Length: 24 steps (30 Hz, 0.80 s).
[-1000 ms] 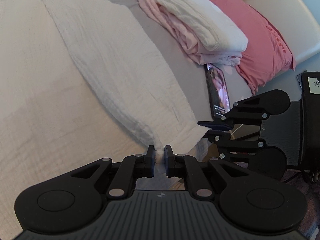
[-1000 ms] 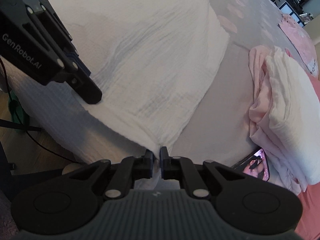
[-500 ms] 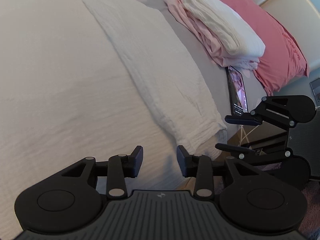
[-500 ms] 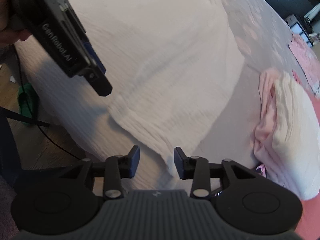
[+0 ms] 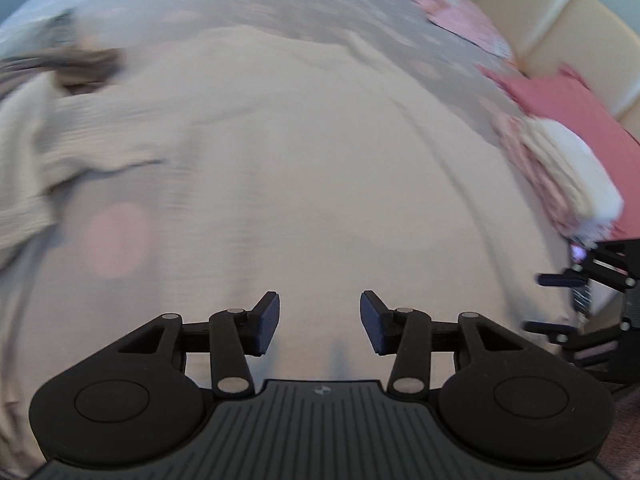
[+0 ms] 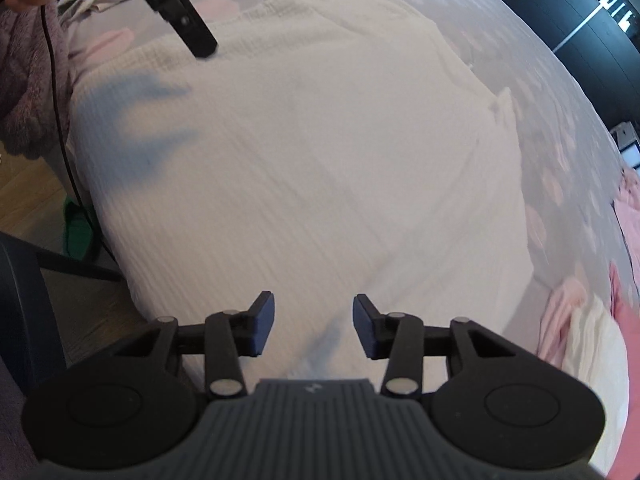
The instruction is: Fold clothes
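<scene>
The left claw (image 5: pixel 320 322) is held apart and empty above the white crinkled cotton garment (image 5: pixel 320 168) spread on the grey pink-spotted bed (image 6: pixel 560 92); the right claw (image 6: pixel 314 324) likewise. Its far edge is best pinched at two matched corners.

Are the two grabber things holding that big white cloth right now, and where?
No, nothing is held. The left gripper and the right gripper both have their jaws wide apart, with only the spread white garment lying on the bed beneath them.

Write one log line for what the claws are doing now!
left claw: open, empty | right claw: open, empty | white garment: flat on bed | folded pile: at right
</scene>
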Available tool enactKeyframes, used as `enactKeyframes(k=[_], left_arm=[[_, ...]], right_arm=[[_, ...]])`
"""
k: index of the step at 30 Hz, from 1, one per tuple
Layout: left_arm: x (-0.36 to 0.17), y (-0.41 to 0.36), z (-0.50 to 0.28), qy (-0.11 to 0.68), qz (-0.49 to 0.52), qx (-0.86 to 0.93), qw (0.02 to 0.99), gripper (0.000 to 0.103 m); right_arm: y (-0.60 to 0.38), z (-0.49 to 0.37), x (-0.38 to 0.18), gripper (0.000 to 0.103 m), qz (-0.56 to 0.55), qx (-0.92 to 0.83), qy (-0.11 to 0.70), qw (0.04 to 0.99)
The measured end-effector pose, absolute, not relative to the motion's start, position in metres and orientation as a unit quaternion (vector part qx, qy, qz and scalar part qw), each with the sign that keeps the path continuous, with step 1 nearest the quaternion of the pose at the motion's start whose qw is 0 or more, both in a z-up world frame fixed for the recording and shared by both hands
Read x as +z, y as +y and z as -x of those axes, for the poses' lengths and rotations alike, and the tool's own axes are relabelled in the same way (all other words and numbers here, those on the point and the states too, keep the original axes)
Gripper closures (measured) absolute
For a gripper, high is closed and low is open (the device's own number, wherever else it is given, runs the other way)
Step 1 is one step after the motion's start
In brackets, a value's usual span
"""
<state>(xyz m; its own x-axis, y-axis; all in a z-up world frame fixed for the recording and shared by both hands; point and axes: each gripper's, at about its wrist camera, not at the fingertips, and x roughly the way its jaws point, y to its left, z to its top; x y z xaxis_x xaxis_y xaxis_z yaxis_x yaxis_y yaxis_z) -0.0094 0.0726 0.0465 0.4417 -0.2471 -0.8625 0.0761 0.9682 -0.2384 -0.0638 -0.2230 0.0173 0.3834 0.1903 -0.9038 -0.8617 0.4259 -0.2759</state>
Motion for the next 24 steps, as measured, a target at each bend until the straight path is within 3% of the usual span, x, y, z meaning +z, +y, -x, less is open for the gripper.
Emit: enactKeyframes(k=[5, 13, 21, 24], left_arm=[[0.053, 0.133, 0.011, 0.498, 0.056, -0.012, 0.865, 0.059], [0.054, 0.163, 0.004, 0.447, -0.104, 0.05, 0.887, 0.049], [0.022, 0.157, -0.022, 0.435, -0.164, 0.045, 0.885, 0.049], [0.005, 0.162, -0.036, 0.444, -0.176, 0.06, 0.876, 0.055]], right_arm=[[-0.192, 0.045, 0.016, 0.054, 0.388, 0.374, 0.423, 0.728], [-0.154, 0.017, 0.012, 0.047, 0.331, 0.365, 0.445, 0.748], [-0.125, 0.004, -0.001, 0.045, 0.317, 0.368, 0.46, 0.743], [-0.117, -0.003, -0.004, 0.044, 0.318, 0.37, 0.463, 0.74]])
